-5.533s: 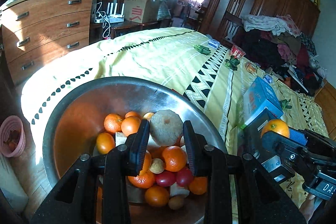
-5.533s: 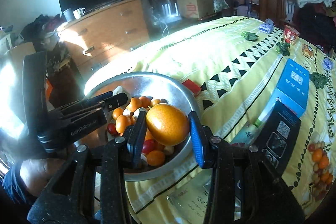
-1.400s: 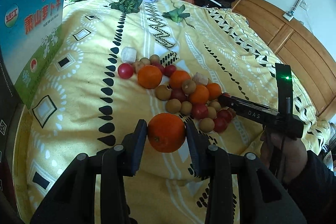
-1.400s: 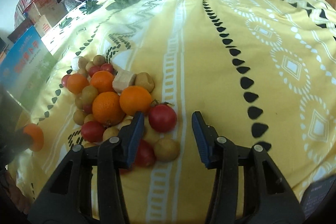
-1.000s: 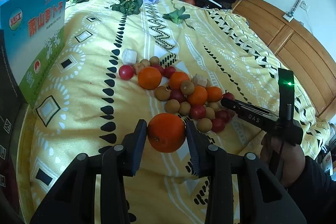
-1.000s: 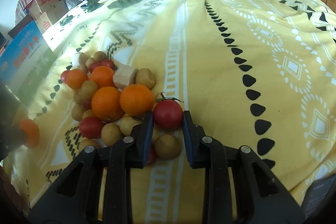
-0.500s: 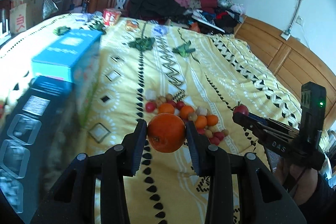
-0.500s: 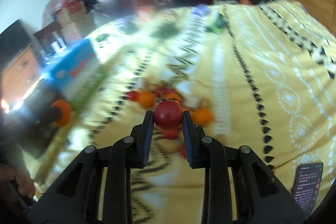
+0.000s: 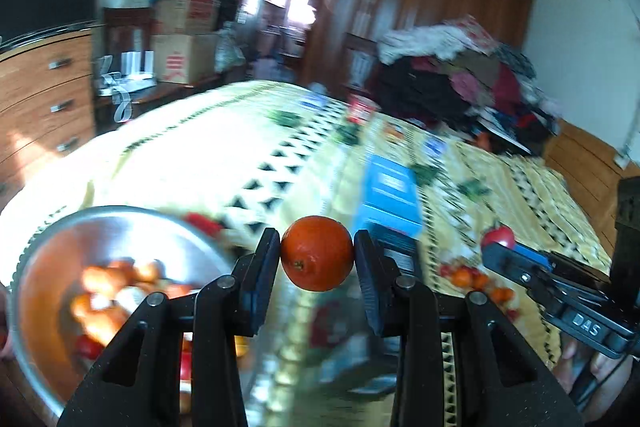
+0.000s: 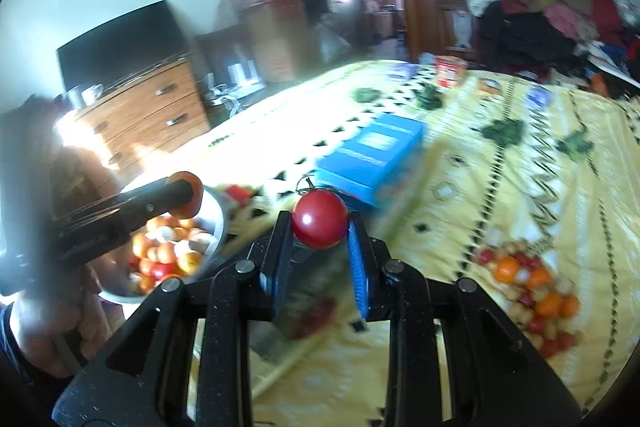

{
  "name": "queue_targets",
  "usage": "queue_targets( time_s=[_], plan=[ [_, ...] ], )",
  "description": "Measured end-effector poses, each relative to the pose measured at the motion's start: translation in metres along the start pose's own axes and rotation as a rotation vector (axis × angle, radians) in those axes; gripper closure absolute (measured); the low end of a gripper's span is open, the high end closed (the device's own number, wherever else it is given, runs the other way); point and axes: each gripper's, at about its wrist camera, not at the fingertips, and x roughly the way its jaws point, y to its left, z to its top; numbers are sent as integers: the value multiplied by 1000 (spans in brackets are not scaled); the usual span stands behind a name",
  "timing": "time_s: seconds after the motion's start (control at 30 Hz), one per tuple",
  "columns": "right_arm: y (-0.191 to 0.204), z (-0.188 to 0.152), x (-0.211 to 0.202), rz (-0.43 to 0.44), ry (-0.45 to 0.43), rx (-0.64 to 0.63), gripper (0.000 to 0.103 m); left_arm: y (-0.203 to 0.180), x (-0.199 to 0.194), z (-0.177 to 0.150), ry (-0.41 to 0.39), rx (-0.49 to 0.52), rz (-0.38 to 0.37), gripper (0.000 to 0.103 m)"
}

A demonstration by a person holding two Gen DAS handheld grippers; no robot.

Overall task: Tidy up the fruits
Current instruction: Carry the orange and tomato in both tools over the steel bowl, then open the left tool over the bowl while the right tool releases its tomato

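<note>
The left gripper (image 9: 317,259) is clamped on a round orange (image 9: 317,253), its dimpled peel pinched between two flat black pads, the small stem dimple turned toward the near left; the fruit is close to a sphere, with no long axis to speak of. The right gripper (image 10: 319,233) squeezes a smooth, glossy red tomato (image 10: 319,213) between blue-edged pads, its thin dark stem pointing up and to the left. Both fruits hang in the air above the yellow patterned bedspread (image 10: 560,195). Down at the near left sits a wide, shiny metal bowl (image 9: 44,239), round and shallow, with a blurred heap of orange, red and pale fruits inside. At the near right a loose pile of small fruits (image 10: 532,291) lies on the cloth. Farther back rests a flat blue box (image 10: 372,155), rectangular with sharp corners, and beyond it a wooden dresser (image 10: 148,115) stands at the far left.
</note>
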Motion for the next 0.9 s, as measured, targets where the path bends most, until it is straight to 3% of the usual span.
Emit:
queue_targets(
  time_s=[0.17, 0.33, 0.57, 0.9],
  plan=[
    [64, 10, 40, 106, 45, -66, 76, 77, -15, 2, -8, -75, 133, 64],
    [119, 5, 74, 175, 115, -120, 76, 112, -2, -13, 53, -76, 233, 64],
    [153, -14, 111, 209, 213, -149, 76, 128, 5, -28, 83, -60, 278, 64],
    [161, -18, 127, 192, 255, -147, 76, 145, 12, -35, 106, -77, 279, 64]
  ],
)
